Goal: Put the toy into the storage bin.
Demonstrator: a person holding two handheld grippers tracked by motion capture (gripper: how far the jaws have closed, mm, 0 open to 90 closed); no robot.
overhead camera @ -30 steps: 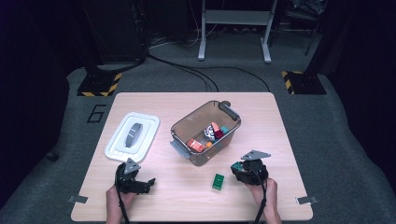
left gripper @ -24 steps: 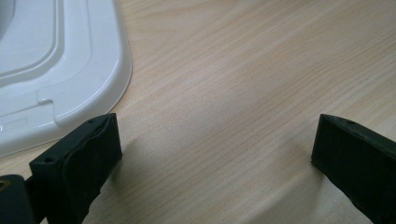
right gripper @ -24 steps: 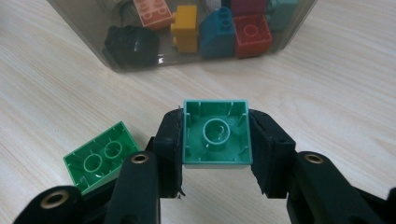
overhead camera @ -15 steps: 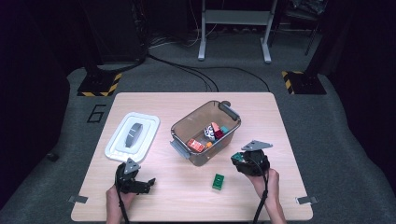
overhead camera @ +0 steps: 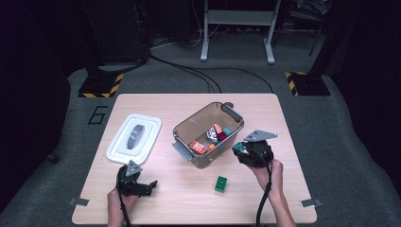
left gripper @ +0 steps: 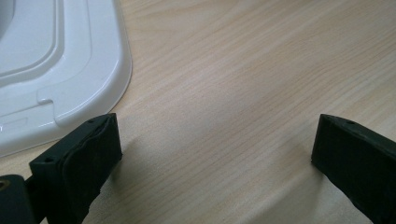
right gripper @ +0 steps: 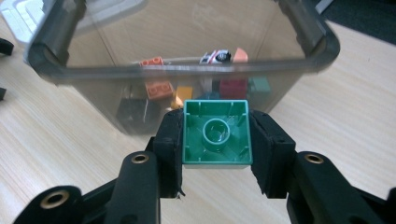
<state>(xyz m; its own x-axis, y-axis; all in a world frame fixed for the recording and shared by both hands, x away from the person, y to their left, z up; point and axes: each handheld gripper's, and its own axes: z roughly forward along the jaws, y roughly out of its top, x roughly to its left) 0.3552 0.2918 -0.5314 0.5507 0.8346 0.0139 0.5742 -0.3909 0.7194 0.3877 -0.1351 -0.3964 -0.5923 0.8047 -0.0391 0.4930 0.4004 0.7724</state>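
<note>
My right gripper (right gripper: 215, 135) is shut on a green square brick (right gripper: 216, 133), hollow underside toward the camera. In the high view this right gripper (overhead camera: 240, 150) hangs above the table just right of the clear grey bin (overhead camera: 182, 130), with the brick (overhead camera: 237, 147) at its tip. The bin's near wall (right gripper: 182, 70) stands right in front of the brick, and several coloured bricks (right gripper: 159, 88) lie inside. A second green brick (overhead camera: 221, 183) lies on the table in front of the bin. My left gripper (overhead camera: 146, 187) rests open at the table's front left, its fingers (left gripper: 79, 158) on bare wood.
A white lid (overhead camera: 135, 137) lies flat left of the bin, and its corner (left gripper: 56, 70) is just beyond my left jaws. Bare wood (overhead camera: 179, 198) runs along the table's front. Dark floor, cables and stand legs lie behind the table.
My right gripper has risen with the green square brick and shifted slightly toward the bin's side. The left gripper has stayed in place.
</note>
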